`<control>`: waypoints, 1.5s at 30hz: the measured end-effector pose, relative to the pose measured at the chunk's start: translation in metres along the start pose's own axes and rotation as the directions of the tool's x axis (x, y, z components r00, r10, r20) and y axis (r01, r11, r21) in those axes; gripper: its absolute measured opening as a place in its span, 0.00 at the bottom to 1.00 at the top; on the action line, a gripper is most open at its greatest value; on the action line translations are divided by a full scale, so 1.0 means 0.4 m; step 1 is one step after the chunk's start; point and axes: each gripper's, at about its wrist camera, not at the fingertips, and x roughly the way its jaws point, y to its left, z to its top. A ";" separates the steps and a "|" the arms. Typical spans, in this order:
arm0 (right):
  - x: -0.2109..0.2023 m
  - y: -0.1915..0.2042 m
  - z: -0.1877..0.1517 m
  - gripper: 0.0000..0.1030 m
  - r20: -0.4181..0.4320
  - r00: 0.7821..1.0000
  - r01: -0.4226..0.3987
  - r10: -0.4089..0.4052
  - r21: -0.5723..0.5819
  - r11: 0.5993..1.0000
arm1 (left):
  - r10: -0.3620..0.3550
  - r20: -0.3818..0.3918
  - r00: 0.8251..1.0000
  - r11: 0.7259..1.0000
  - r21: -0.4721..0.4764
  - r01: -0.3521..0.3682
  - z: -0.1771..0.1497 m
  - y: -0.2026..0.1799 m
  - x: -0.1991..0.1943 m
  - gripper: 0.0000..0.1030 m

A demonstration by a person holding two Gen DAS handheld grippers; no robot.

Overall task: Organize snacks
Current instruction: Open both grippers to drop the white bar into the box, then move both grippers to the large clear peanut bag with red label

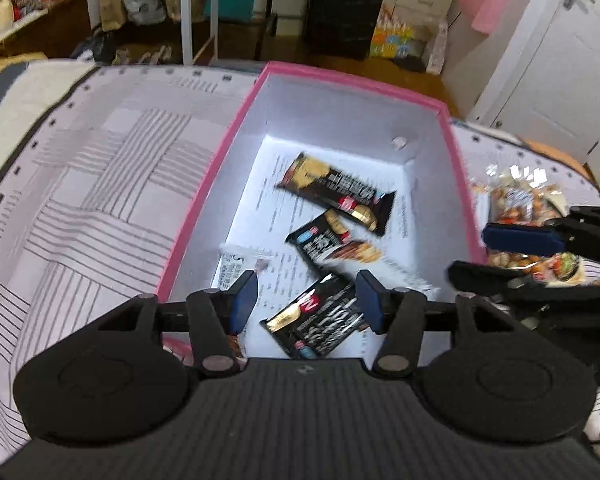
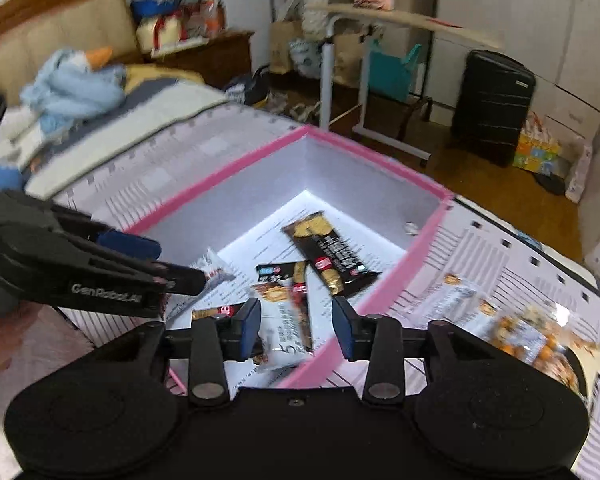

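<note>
A pink-rimmed white box sits on the striped bedspread. Several black-and-gold snack bars lie inside it on printed paper. My left gripper is open and empty above the box's near end, over one black bar. My right gripper is open and empty over the box's near edge, above a white-ended bar. It also shows in the left wrist view, to the right of the box. A clear bag of mixed nuts lies on the bedspread right of the box.
The bedspread spreads left of the box. A black suitcase, a white rack and bags stand on the wooden floor beyond. A blue plush toy lies on the bed at far left. A white door is at right.
</note>
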 end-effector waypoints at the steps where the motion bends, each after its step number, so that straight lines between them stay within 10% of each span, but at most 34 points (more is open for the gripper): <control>1: -0.028 -0.018 0.000 0.44 0.014 1.000 0.001 -0.001 0.022 1.000 | -0.005 0.013 1.000 1.000 0.007 0.005 0.002 -0.011 -0.020 0.52; 18: -0.219 -0.334 -0.093 0.45 0.031 0.996 0.067 -0.080 0.285 0.956 | -0.233 0.039 0.972 0.965 0.134 0.226 0.027 -0.318 -0.120 0.53; 34: 0.013 -0.565 -0.225 0.44 0.039 0.999 -0.031 0.011 0.567 0.823 | -0.252 0.052 0.966 0.958 0.152 0.242 0.029 -0.525 0.167 0.64; 45: 0.121 -0.547 -0.243 0.34 -0.061 0.998 0.028 0.006 0.545 0.838 | -0.234 -0.037 0.971 0.972 0.015 0.235 0.002 -0.474 0.364 0.62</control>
